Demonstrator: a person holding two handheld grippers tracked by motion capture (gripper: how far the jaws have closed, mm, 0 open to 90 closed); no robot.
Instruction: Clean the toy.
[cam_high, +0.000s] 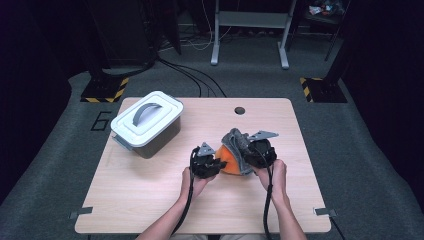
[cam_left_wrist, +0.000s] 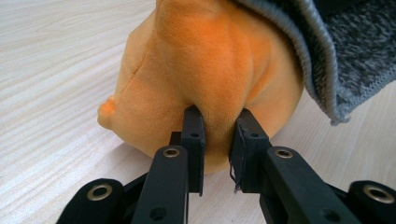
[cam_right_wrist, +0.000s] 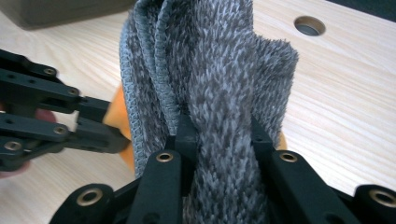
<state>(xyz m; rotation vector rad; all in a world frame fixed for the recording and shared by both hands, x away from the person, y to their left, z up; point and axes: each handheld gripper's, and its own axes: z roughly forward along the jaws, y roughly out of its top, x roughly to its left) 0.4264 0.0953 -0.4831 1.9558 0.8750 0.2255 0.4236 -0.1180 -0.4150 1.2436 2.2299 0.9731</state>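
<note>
An orange plush toy (cam_high: 231, 159) lies on the wooden table (cam_high: 150, 185) near its middle, half covered by a grey fuzzy cloth (cam_high: 239, 142). My left gripper (cam_high: 218, 162) pinches a fold of the orange plush (cam_left_wrist: 205, 70) between its jaws. My right gripper (cam_high: 248, 151) is shut on a bunched fold of the grey cloth (cam_right_wrist: 219, 93), which stands lifted over the toy. In the right gripper view the left gripper's black fingers (cam_right_wrist: 93, 123) reach in from the left to the plush (cam_right_wrist: 116, 112). The grey cloth (cam_left_wrist: 336, 51) hangs over the toy's upper right in the left gripper view.
A grey lidded box with a handle (cam_high: 146, 122) stands at the table's back left. A round cable hole (cam_high: 239, 110) sits near the far edge. Bare wood lies left of and in front of the hands.
</note>
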